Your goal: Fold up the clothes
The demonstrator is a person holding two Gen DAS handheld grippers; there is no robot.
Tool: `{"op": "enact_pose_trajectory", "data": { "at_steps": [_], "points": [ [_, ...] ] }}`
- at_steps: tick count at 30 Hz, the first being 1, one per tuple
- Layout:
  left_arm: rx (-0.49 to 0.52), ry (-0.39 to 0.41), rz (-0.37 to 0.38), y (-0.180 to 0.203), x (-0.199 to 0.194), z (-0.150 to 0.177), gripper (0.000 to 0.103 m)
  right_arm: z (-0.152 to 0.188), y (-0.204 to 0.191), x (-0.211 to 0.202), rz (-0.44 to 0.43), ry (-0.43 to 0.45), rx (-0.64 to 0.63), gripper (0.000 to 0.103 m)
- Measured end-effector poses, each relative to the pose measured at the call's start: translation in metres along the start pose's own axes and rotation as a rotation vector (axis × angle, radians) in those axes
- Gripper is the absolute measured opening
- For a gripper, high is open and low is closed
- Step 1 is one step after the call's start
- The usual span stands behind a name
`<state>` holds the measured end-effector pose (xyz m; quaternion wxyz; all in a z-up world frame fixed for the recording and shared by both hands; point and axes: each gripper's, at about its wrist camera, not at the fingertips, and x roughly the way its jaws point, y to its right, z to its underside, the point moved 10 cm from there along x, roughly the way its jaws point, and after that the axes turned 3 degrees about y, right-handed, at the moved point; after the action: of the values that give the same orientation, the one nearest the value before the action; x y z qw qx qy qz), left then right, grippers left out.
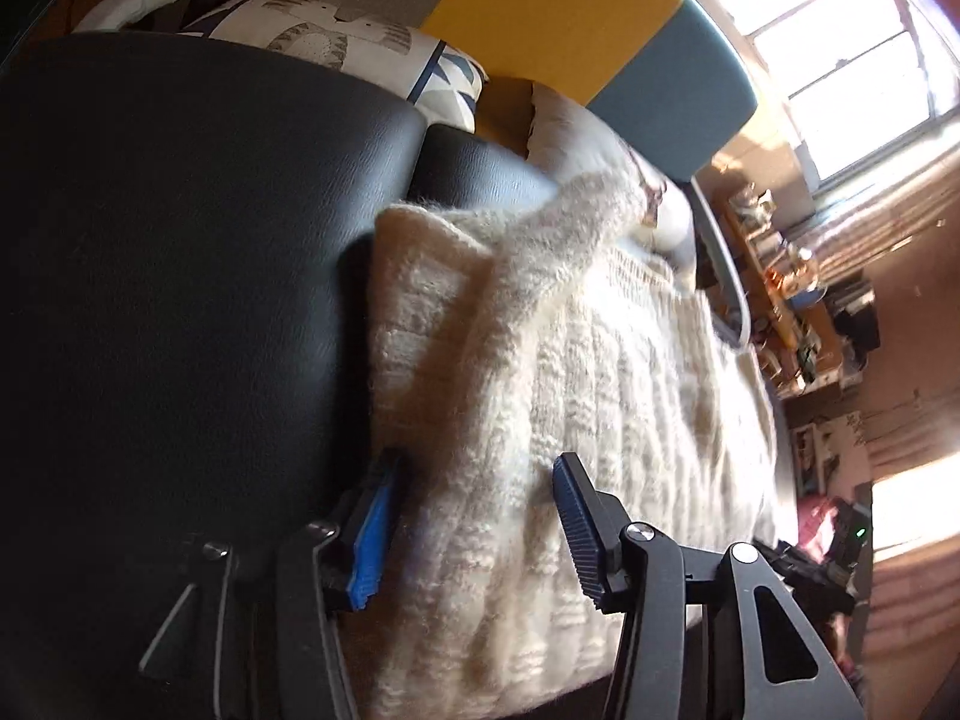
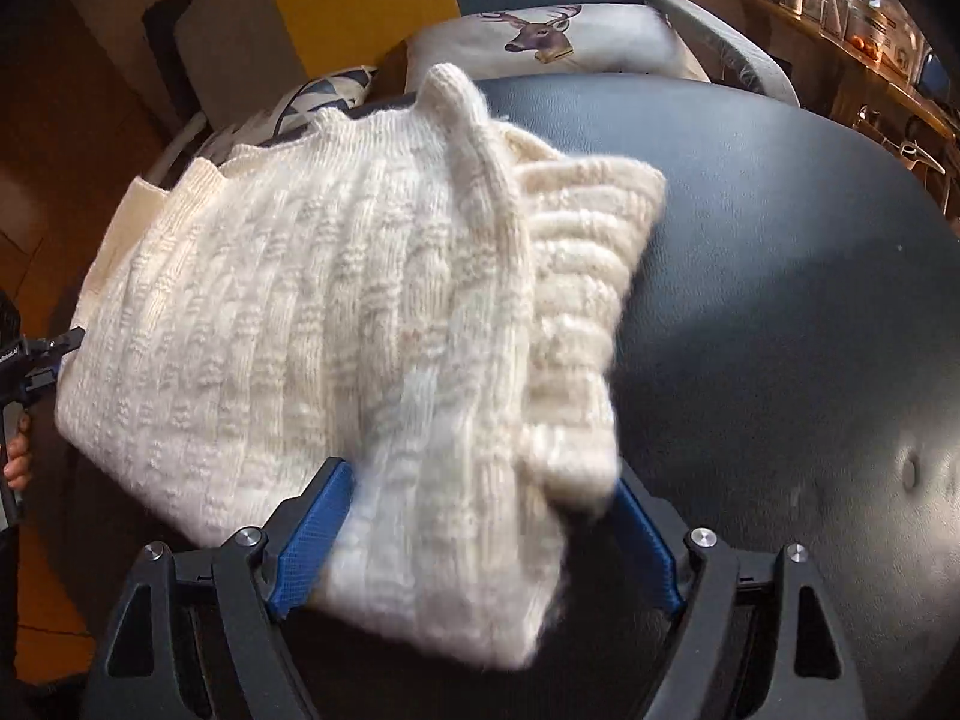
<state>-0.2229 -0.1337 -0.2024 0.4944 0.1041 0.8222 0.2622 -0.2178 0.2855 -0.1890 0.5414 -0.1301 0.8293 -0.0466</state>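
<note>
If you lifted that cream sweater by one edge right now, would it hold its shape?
Probably not. The cream sweater is a thick, loose knit lying in soft folds on the black seat, so it would likely sag and unfold. Its sleeve already bunches up limply. The fuzzy yarn should grip rather than slip, and it looks bulky but fairly light.

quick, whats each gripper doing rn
left gripper: open, straddling the sweater edge
right gripper: open around the sweater's near corner
</note>
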Motion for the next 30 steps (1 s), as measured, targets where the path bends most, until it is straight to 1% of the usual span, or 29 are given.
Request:
{"op": "enact_pose_trajectory", "data": {
  "at_steps": [5,8,9,10,11,12,14,17,18,19,21,24,25,26,28,30],
  "points": [
    [0.002,0.003,-0.033,-0.013,-0.031,0.050,0.047,0.062,0.002,-0.025,0.016,-0.074,-0.020,0.086],
    [0.000,0.009,-0.053,-0.022,-0.051,0.081,0.047,0.101,-0.002,-0.041,0.069,-0.143,-0.110,0.085],
    [-0.005,0.011,-0.057,-0.026,-0.057,0.091,0.047,0.114,-0.003,-0.046,0.088,-0.166,-0.143,0.079],
    [-0.025,0.017,-0.052,-0.031,-0.061,0.094,0.047,0.121,-0.004,-0.054,0.085,-0.185,-0.152,0.071],
    [-0.037,0.033,-0.054,-0.034,-0.066,0.094,0.047,0.121,-0.005,-0.064,0.068,-0.179,-0.146,0.071],
    [-0.050,0.049,-0.057,-0.036,-0.071,0.093,0.047,0.113,-0.007,-0.076,0.052,-0.138,-0.145,0.072],
    [-0.054,0.063,-0.063,-0.036,-0.072,0.091,0.047,0.082,-0.011,-0.098,0.040,-0.015,-0.161,0.073],
    [-0.036,0.065,-0.073,-0.030,-0.066,0.085,0.049,0.024,-0.031,-0.110,-0.009,0.161,-0.210,0.073],
    [-0.030,0.066,-0.076,-0.027,-0.064,0.082,0.049,0.005,-0.043,-0.107,-0.045,0.195,-0.231,0.073],
    [-0.025,0.067,-0.080,-0.025,-0.062,0.080,0.049,-0.012,-0.053,-0.096,-0.054,0.196,-0.258,0.073],
    [-0.013,0.068,-0.086,-0.021,-0.057,0.076,0.049,-0.044,-0.069,-0.069,-0.043,0.176,-0.313,0.073],
    [0.004,0.070,-0.096,-0.014,-0.051,0.070,0.050,-0.068,-0.080,-0.025,0.024,0.095,-0.349,0.073],
    [0.010,0.070,-0.099,-0.012,-0.049,0.068,0.050,-0.070,-0.078,-0.006,0.041,0.046,-0.353,0.073],
    [0.016,0.071,-0.103,-0.010,-0.047,0.065,0.050,-0.064,-0.077,0.011,0.055,-0.019,-0.351,0.073],
    [0.029,0.070,-0.108,-0.007,-0.044,0.063,0.050,-0.043,-0.071,0.029,0.030,-0.109,-0.294,0.073],
    [0.065,0.045,-0.089,-0.008,-0.047,0.076,0.048,-0.023,-0.063,0.021,-0.036,-0.110,-0.216,0.073]
  ]
}}
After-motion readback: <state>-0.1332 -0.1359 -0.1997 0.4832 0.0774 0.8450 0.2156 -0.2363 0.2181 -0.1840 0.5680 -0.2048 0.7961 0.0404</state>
